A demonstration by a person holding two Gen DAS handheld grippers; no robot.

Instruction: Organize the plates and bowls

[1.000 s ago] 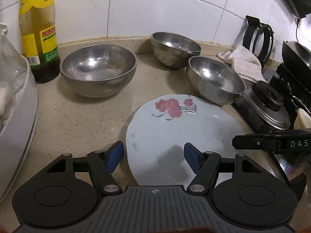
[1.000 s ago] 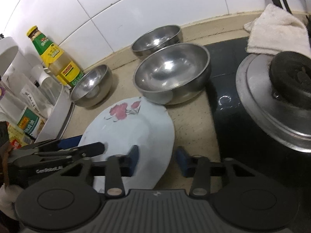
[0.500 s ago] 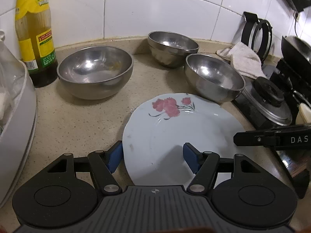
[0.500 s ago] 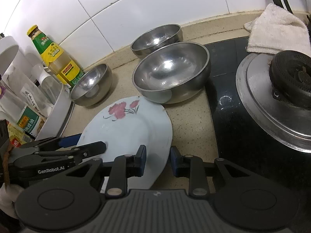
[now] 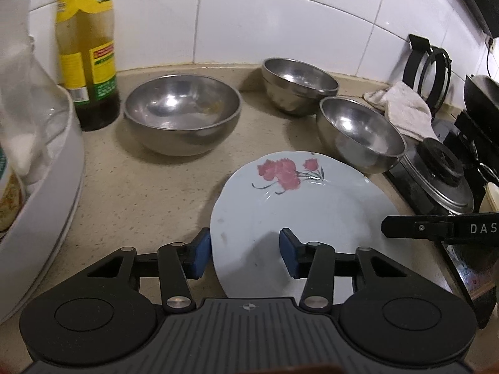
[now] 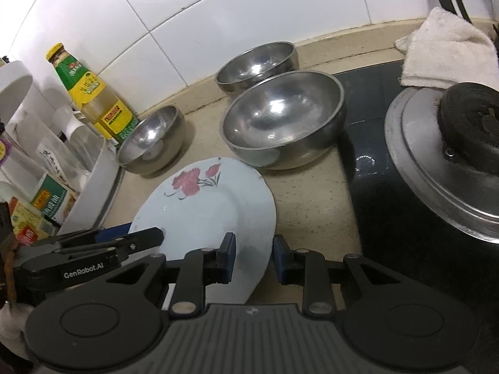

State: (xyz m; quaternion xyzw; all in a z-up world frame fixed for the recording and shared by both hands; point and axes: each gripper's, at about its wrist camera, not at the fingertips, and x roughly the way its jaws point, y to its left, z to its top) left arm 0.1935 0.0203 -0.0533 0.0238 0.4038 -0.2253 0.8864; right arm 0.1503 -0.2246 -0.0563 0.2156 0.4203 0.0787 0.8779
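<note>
A white plate with red flowers (image 5: 299, 212) lies on the beige counter, its right side lifted. My right gripper (image 6: 254, 257) is shut on the plate (image 6: 205, 205) at its right rim. My left gripper (image 5: 244, 254) is open, its fingers straddling the plate's left rim, not clamped. Three steel bowls stand behind the plate: a large one at the left (image 5: 182, 118), one at the back (image 5: 297, 85), one at the right (image 5: 358, 134). They also show in the right wrist view: (image 6: 149, 140), (image 6: 257, 65), (image 6: 283, 121).
An oil bottle (image 5: 89, 53) stands at the back left beside a white rack (image 5: 40, 193) holding packets. A black stove with a steel lid (image 6: 443, 168) is at the right. A white cloth (image 6: 446, 50) lies behind it.
My right gripper has closed from open onto the plate's right rim. The plate has tilted and shifted slightly. The left gripper stays open around the left rim.
</note>
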